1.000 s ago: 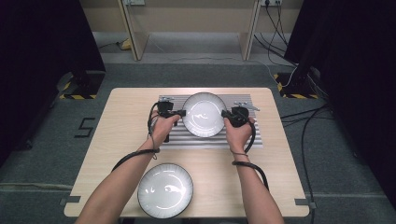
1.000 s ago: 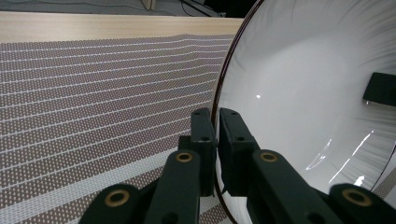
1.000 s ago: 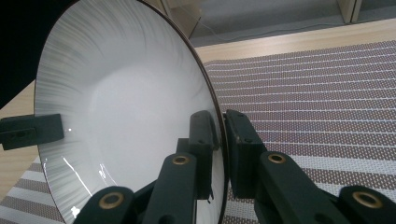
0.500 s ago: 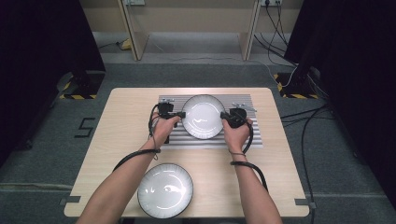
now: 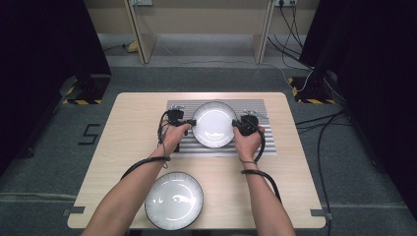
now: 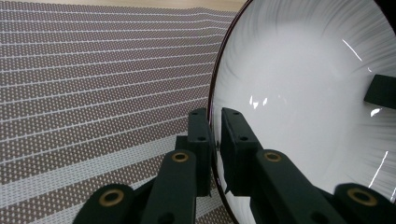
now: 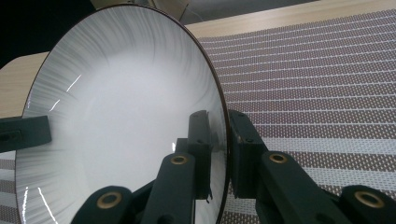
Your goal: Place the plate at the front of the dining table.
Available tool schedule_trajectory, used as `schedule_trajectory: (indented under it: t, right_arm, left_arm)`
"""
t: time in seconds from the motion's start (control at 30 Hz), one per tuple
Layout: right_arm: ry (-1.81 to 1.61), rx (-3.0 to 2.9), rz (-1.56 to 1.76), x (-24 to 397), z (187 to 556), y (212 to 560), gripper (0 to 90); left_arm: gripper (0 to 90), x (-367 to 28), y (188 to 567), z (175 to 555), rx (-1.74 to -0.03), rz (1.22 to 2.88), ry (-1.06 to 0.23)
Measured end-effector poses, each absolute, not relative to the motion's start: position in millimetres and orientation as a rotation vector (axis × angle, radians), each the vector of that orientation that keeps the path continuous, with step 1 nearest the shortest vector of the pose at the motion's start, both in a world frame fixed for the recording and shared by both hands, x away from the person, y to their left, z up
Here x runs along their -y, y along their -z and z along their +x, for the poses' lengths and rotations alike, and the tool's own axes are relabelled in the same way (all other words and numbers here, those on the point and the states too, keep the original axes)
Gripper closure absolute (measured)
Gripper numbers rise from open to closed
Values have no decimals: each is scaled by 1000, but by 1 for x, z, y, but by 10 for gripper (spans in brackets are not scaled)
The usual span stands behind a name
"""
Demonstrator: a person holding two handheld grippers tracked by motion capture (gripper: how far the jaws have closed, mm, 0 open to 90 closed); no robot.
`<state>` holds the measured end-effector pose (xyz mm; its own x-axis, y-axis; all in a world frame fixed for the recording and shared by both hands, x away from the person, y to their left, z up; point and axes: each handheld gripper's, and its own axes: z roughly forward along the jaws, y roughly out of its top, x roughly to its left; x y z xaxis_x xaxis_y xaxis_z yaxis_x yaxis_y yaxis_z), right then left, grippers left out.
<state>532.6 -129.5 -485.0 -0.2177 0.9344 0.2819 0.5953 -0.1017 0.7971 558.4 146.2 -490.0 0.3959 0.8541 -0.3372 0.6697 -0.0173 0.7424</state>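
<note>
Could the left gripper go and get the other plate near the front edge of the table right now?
Probably not yet. The left gripper and right gripper are both clamped on the rim of the far plate. The near plate lies beside the left forearm with nothing on it.

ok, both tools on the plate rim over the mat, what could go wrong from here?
1. Left tool has just been opening with the rim between its jaws; the plate could slip on that side.
2. Right tool pinches only the thin rim edge, so the plate may pivot or tilt.
3. If dropped, it lands on the striped mat, possibly sliding toward the second plate.
</note>
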Motion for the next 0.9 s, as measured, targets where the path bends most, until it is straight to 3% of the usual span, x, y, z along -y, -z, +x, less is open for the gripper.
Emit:
schedule_trajectory:
  t: [0.67,0.9]
  right_arm:
    - [-1147,-1806,1680,130,538,496,793]
    - [-1146,-1808,1669,131,534,495,715]
  left_arm:
    - [761,-142,503,564,-1355,1803,-313]
    - [551,-149,496,563,-1322,1785,-416]
